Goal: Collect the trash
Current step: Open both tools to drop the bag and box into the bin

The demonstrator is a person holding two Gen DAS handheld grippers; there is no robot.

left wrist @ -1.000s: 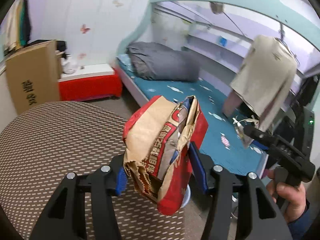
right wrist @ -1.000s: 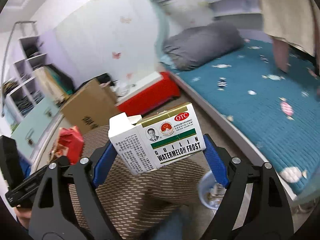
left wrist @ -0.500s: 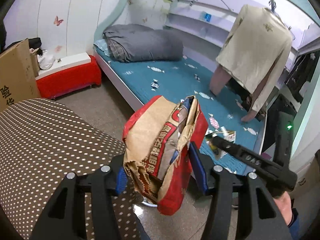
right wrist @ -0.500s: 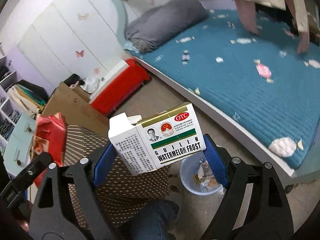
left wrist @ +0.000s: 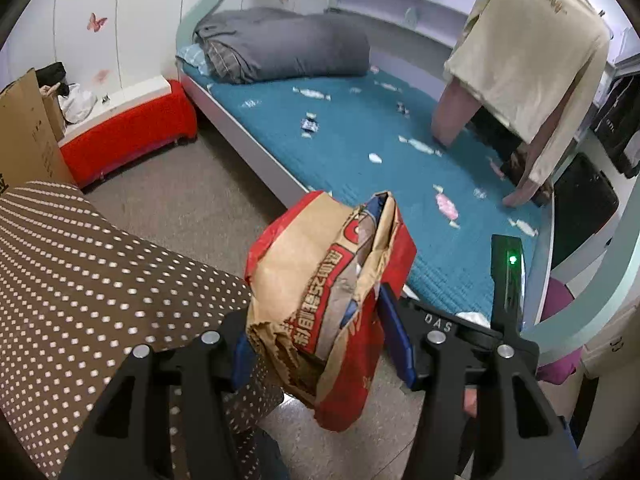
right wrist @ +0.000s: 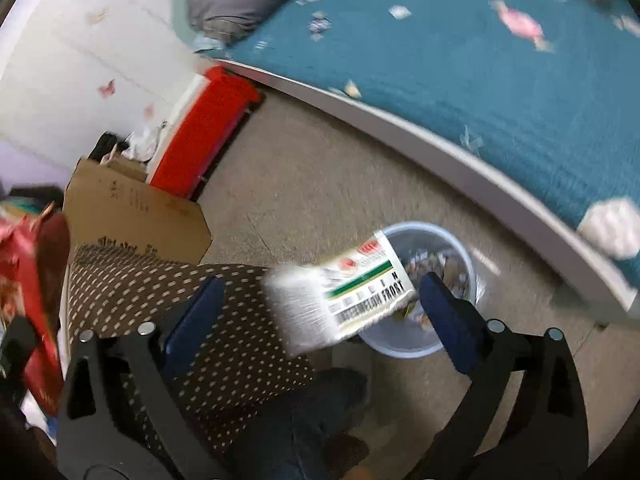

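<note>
My left gripper (left wrist: 316,344) is shut on a crumpled red and tan paper bag (left wrist: 328,304), held up beside the dotted table; the bag also shows at the left edge of the right wrist view (right wrist: 36,300). My right gripper (right wrist: 316,304) is open, its blue pads wide apart. The white medicine box (right wrist: 340,288) is blurred and tilted between the pads, touching neither, above a pale blue trash bin (right wrist: 404,346) on the floor. The bin holds several scraps.
A brown dotted table (left wrist: 92,296) is at the left. A teal bed (left wrist: 380,152) with candy wrappers and a grey duvet (left wrist: 280,48) lies ahead. A red bench (left wrist: 128,136) and a cardboard box (right wrist: 132,212) stand by the wall.
My right gripper has tipped down over the bin and opened; the medicine box has left its grip and is falling. My left gripper still holds the bag and has swung right.
</note>
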